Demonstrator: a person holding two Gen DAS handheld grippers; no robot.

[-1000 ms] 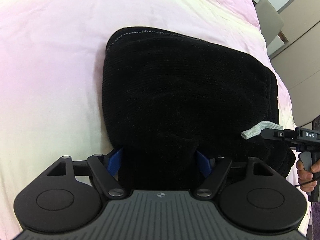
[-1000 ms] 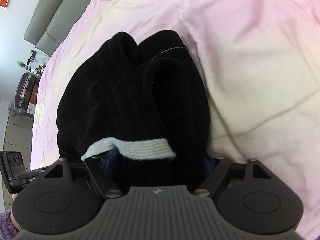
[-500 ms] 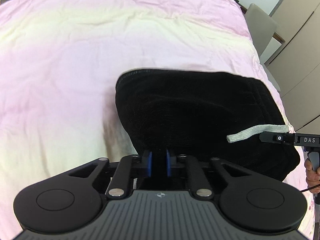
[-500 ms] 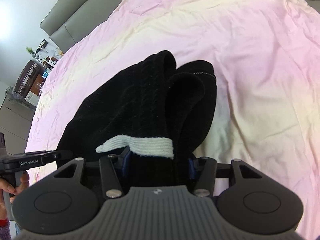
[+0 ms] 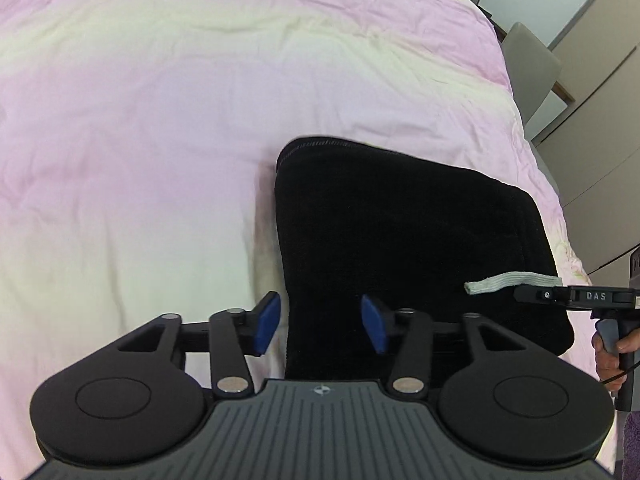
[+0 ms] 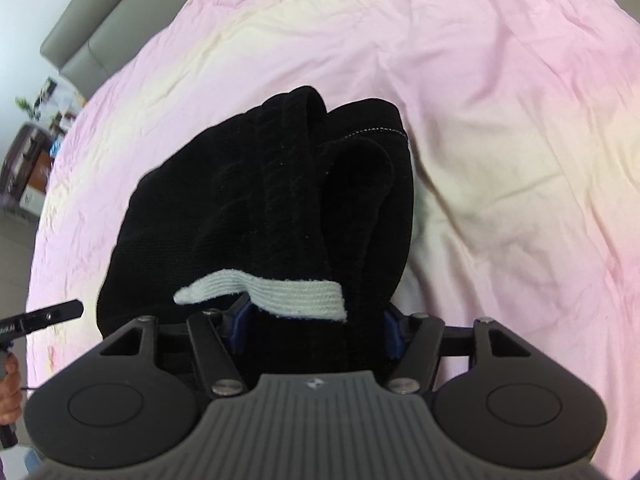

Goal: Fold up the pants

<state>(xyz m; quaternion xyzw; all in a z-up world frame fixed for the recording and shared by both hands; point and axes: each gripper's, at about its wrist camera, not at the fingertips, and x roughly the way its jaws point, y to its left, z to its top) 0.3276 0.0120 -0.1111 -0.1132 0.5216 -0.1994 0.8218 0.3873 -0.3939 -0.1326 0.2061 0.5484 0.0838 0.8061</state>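
Black knitted pants (image 5: 404, 240) lie folded in a thick bundle at the near right of the pink-and-cream bedsheet (image 5: 160, 140). Left gripper (image 5: 320, 322) stands open, its jaws just widened, its blue pads clear of the near fabric edge between them. Right gripper (image 6: 316, 330) has also been opening, yet whether its pads press the cloth is hard to tell. Best to release fully and lift straight away, so the white ribbed drawstring (image 6: 264, 290) is not dragged. Layers underneath are hidden.

Folded black pants (image 5: 408, 232) on bed
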